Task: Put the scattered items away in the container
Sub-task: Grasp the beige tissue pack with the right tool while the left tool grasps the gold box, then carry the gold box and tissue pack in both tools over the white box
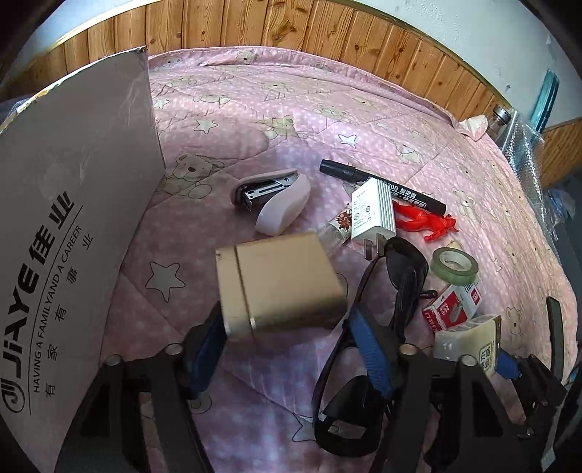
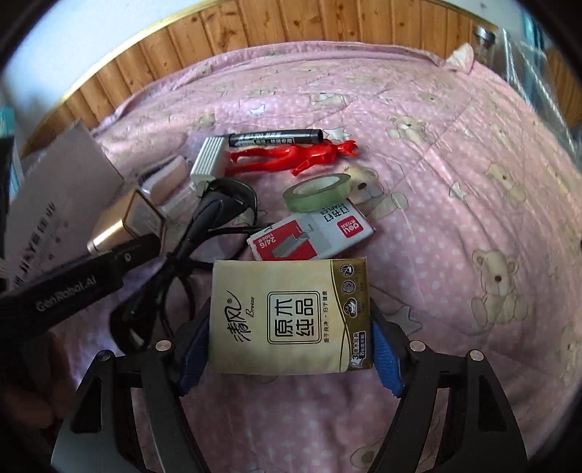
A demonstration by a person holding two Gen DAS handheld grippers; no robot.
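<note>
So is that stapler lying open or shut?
Open: the stapler lies on the pink quilt with its lilac top swung away from the metal base.

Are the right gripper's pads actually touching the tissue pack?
Touching. In the right wrist view both blue pads press against the sides of the tissue pack, no gap showing either side.

Pink bear quilt (image 1: 291, 120) (daylit), wood-panelled wall (image 1: 327, 32)

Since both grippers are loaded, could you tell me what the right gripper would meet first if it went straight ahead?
The right gripper, shut on the tissue pack, would probably push that pack into the staple box lying just ahead, then the tape roll. Depth is unclear, so it might pass above them.
</note>
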